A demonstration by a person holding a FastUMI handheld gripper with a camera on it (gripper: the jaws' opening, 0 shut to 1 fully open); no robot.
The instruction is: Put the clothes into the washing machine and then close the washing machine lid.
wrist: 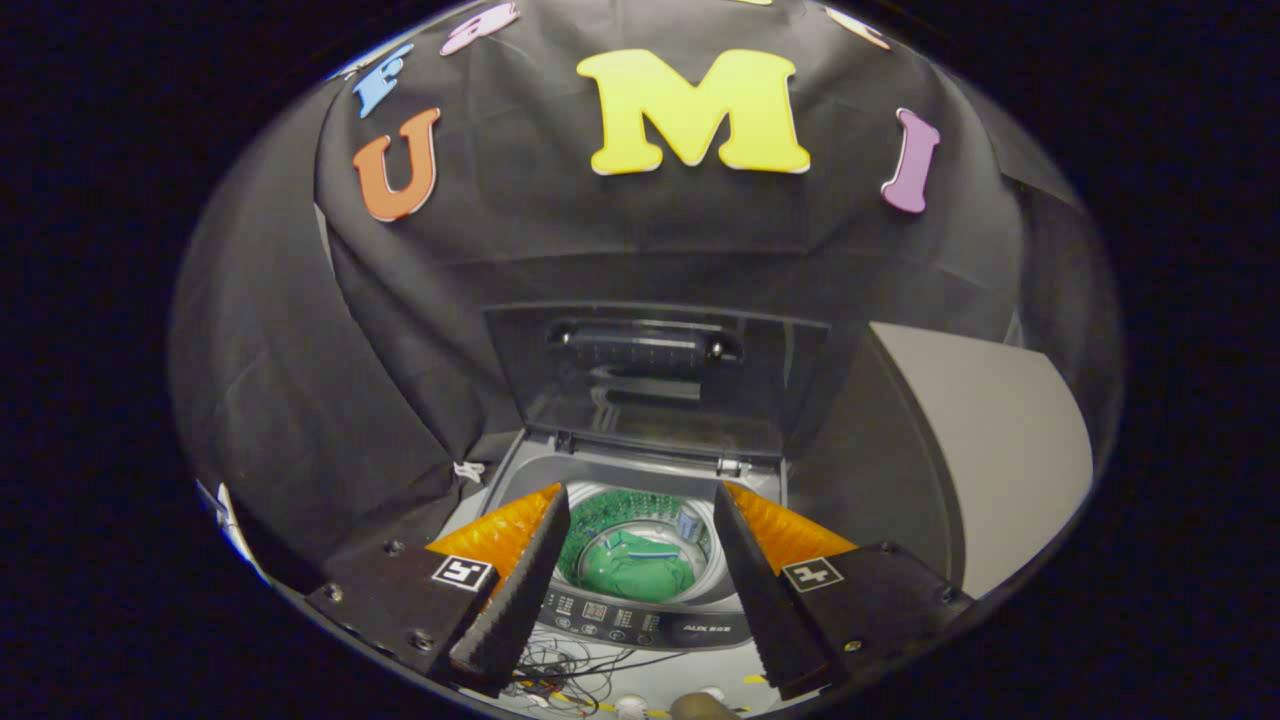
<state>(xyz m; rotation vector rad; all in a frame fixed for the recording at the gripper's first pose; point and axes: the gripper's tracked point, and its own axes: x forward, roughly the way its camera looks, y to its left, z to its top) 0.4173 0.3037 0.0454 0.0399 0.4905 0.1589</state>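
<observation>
In the lower middle of the frame, the washing machine (640, 560) stands open. The green clothes (636, 572) lie down inside its round tub. The lid (655, 380) stands straight up behind the tub, in the middle of the frame. The gripper (640, 520) is spread wide and holds nothing. The tub shows between its fingers. Some loose wires (560, 670) lie at the bottom, in front of the machine.

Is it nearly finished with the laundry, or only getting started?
Roughly halfway, it seems. Done: a green garment already lies down in the washing machine's drum. In hand: nothing; the tongs are open and empty, hanging above the control panel with the drum showing between the fingers. Left: the lid stands upright at the back, wide open, so it has yet to be swung down and shut.
</observation>
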